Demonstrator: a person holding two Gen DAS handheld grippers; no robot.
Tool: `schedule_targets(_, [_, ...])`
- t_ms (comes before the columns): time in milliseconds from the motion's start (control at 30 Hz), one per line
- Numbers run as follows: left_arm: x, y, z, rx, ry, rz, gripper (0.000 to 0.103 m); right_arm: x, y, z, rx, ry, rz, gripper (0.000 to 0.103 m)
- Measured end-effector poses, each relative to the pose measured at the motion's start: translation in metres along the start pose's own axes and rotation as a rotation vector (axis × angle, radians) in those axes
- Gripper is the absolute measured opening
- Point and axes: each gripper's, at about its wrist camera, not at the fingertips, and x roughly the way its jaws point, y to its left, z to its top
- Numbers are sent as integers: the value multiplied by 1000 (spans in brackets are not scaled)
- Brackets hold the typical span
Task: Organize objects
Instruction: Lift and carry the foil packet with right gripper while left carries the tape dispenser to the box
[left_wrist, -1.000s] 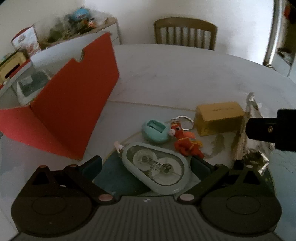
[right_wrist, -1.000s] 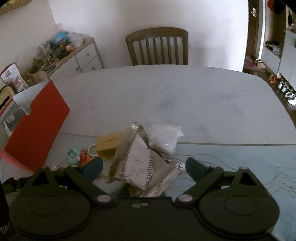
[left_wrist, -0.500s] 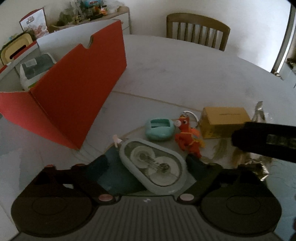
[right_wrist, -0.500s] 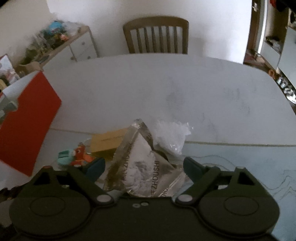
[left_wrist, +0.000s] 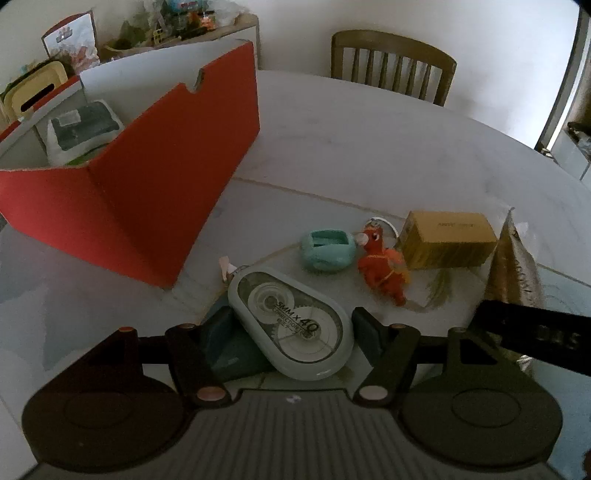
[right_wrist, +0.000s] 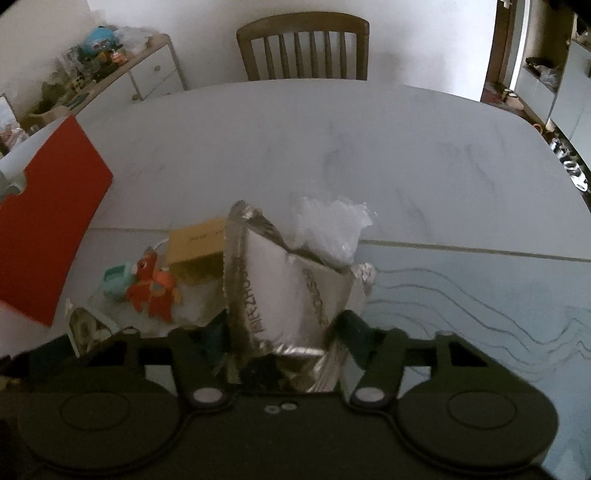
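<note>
My left gripper (left_wrist: 291, 325) is shut on a pale green correction tape dispenser (left_wrist: 291, 321) and holds it above the table. My right gripper (right_wrist: 284, 332) is shut on a silver foil packet (right_wrist: 280, 291), which stands between its fingers. On the table lie a small teal case (left_wrist: 327, 249), an orange plush keychain (left_wrist: 384, 264) and a yellow box (left_wrist: 447, 240). The same three show in the right wrist view: the case (right_wrist: 116, 282), the keychain (right_wrist: 151, 288), the box (right_wrist: 197, 245). A red open box (left_wrist: 147, 184) stands at the left.
A white pack (left_wrist: 83, 129) lies inside the red box. A crumpled clear plastic bag (right_wrist: 332, 229) lies behind the foil packet. A wooden chair (right_wrist: 303, 46) stands at the table's far side. A cluttered cabinet (right_wrist: 110, 70) is at the far left.
My left gripper has risen with the tape dispenser and turned toward the red box. My right gripper has closed on the foil packet and lifted it a little.
</note>
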Motion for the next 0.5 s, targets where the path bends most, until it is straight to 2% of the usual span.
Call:
schedule_targets(33, [-1,2,-1,4,-3,-4,70,-2,-1,-1,-1,-2,5,52])
schedule_targets(167, [-6,9,-7,23,-11,-27,70,-11,-7,-13,-18,-4,8,46])
schedule_targets(500, [-22,25,-25,89,-21,-152,70,-30,-10,-44,-28,7,23,42])
